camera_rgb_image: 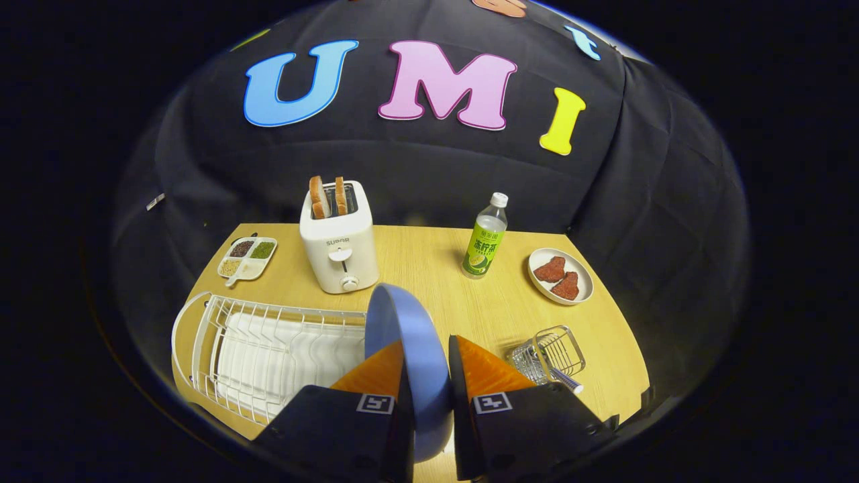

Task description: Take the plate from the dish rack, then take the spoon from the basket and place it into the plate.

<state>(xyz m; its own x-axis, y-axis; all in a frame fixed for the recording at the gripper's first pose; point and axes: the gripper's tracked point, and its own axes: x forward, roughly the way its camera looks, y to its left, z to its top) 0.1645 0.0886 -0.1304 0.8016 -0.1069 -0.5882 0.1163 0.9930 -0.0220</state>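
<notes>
Dark gripper (427,365) body, two jaws, a square tag on each.

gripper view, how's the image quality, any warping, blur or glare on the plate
Gripper view: strong fisheye warping, the table edge and dish rack bow outward; the blue plate, clamped on edge between the gripper fingers, looks sharp with even light and no glare; toaster and bottle stay in focus; the surroundings fall into darkness.
</notes>
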